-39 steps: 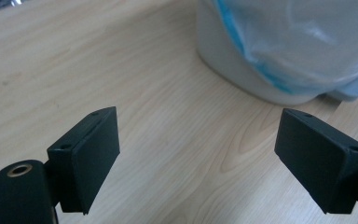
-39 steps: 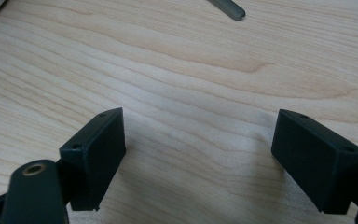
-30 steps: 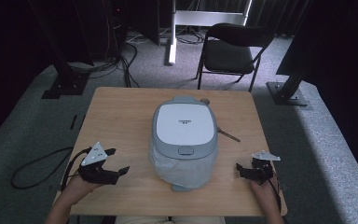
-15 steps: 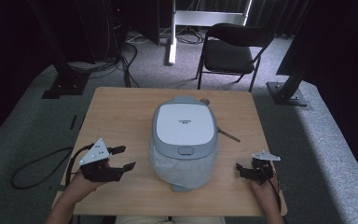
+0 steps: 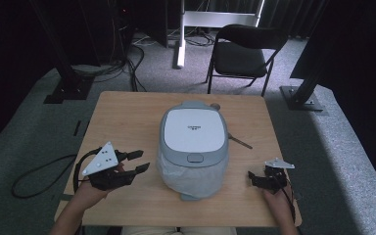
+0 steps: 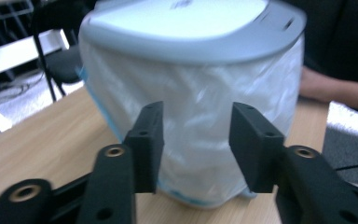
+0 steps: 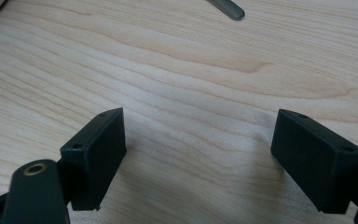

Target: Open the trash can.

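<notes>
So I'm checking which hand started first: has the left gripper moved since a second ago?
Yes. The left gripper has shifted toward the rice cooker and away from the table's left edge, its jaws closing with nothing between them.

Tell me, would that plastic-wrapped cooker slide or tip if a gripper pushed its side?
The cooker looks bulky with a broad base, so it would probably slide rather than tip. Its plastic wrap looks thin and crinkled, so it would likely give and slip under the left gripper.
</notes>
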